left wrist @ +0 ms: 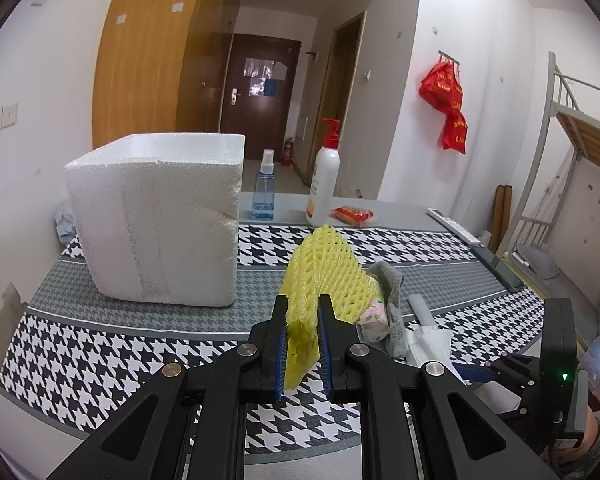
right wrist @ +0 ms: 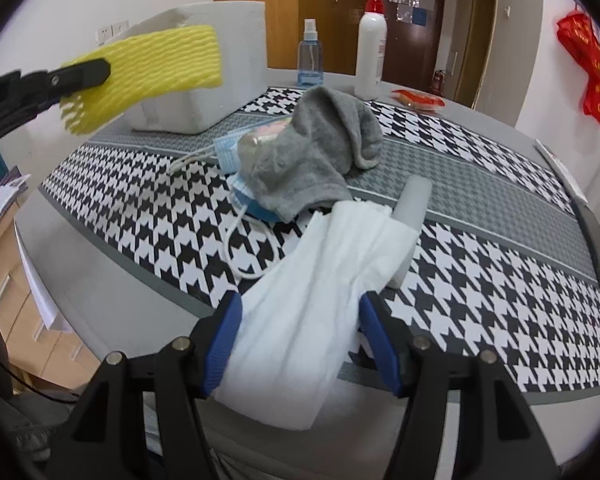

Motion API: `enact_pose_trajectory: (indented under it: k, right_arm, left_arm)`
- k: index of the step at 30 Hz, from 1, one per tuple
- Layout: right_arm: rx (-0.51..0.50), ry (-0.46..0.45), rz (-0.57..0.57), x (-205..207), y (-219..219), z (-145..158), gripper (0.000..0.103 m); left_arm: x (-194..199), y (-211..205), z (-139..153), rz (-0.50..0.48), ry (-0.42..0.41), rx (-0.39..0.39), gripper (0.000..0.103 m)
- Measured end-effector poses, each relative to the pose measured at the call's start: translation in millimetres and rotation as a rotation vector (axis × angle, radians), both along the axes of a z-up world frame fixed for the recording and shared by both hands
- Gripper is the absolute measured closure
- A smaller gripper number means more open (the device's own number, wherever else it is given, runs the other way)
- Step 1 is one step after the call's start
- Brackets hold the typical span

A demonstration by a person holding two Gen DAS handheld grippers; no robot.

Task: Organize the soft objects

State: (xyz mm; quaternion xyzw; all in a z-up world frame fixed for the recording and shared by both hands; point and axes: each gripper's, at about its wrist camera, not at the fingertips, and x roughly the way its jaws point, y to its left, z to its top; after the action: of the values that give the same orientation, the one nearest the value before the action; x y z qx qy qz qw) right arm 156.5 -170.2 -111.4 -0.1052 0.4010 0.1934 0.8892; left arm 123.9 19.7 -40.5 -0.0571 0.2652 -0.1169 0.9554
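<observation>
Holding a yellow foam net (left wrist: 320,276) clenched between its pads, the left gripper (left wrist: 303,344) hangs above the houndstooth cloth (left wrist: 100,360), just right of the white foam box (left wrist: 156,216). In the right wrist view the net (right wrist: 152,72) shows lifted clear of the table, in front of the box (right wrist: 220,40), not yet over its open top.

The right gripper (right wrist: 300,344) has its jaws spread wide, with a white mask (right wrist: 320,280) lying between the blue pads at the near edge of the table. The pads do not seem to press on it, so I judge it released or not yet grasped.

Whether anything is in the box already I cannot tell, since neither view looks inside. Judging the box to be the place for the soft things, the task looks barely begun: one item is in hand and none is visibly stowed.

Left on the cloth are a grey sock (right wrist: 320,152) draped over a small floral packet (left wrist: 374,316), blue masks (right wrist: 230,152) just left of and under the sock, and the white mask. A grey tube (right wrist: 414,204) lies beside the white mask. At the far edge stand a spray bottle (left wrist: 264,188) and a pump bottle (left wrist: 324,176), with a red packet (left wrist: 352,214) to their right; those look hard or unrelated and probably stay put
</observation>
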Motion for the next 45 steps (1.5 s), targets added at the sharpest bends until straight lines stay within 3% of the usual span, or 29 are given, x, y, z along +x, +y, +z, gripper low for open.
enact_pose_trajectory:
  k: [3, 5, 7, 8, 13, 27, 45]
  right_arm:
    - [-0.008, 0.002, 0.009, 0, 0, 1, 0.043]
    - [-0.006, 0.002, 0.005, 0, -1, 2, 0.057]
    - [0.005, 0.007, 0.001, 0, -4, 3, 0.089]
    - [0.013, 0.012, 0.000, 0, -6, 3, 0.091]
    - [0.044, 0.001, -0.010, -2, -13, 9, 0.092]
    - [0.139, -0.171, -0.007, -16, -19, 63, 0.092]
    - [0.203, -0.231, 0.112, -5, 6, 85, 0.092]
  left_arm:
    - [2, 0, -1, -0.006, 0.004, -0.001, 0.088]
    - [2, -1, -1, -0.009, 0.002, 0.001, 0.088]
    - [1, 0, 0, -0.009, -0.004, 0.001, 0.088]
    - [1, 0, 1, -0.008, -0.008, 0.001, 0.088]
    - [-4, 2, 6, -0.009, -0.030, 0.006, 0.088]
    - [-20, 2, 23, 0.002, -0.086, 0.021, 0.088]
    - [-33, 20, 35, 0.101, -0.101, 0.054, 0.088]
